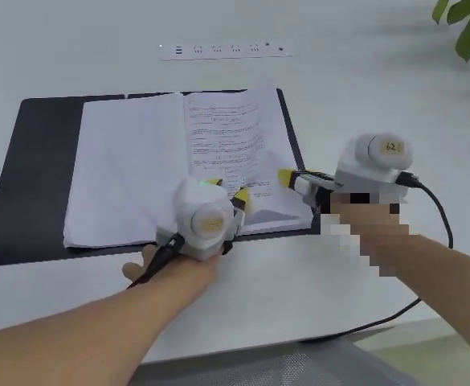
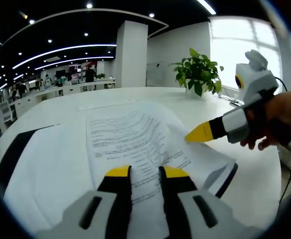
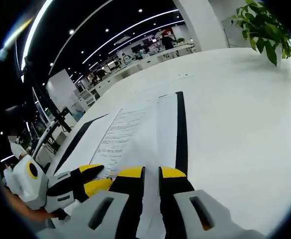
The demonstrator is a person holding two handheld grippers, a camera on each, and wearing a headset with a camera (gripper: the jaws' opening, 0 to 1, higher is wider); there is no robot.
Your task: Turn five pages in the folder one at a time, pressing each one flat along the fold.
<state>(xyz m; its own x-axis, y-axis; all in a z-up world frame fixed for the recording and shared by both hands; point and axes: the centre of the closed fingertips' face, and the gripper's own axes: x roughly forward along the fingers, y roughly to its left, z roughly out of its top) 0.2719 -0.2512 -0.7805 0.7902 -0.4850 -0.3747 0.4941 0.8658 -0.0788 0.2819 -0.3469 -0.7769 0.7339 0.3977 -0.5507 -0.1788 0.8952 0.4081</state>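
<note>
A black folder (image 1: pixel 26 161) lies open on the white table, with a blank left page (image 1: pixel 126 169) and a printed right page (image 1: pixel 226 137). My left gripper (image 1: pixel 228 191) hovers over the lower part of the printed page (image 2: pixel 130 139). Its jaws stand a narrow gap apart with nothing between them (image 2: pixel 145 172). My right gripper (image 1: pixel 285 175) is at the page's right edge, shut on that edge (image 3: pixel 151 173). The page's top right corner curls up past the cover. The right gripper (image 2: pixel 200 133) enters the left gripper view from the right, and the left gripper (image 3: pixel 88 179) shows in the right gripper view.
A white power strip (image 1: pixel 222 50) lies on the table behind the folder. A potted plant (image 1: pixel 463 24) stands at the far right. Black cables (image 1: pixel 435 217) trail from both grippers toward the table's near edge.
</note>
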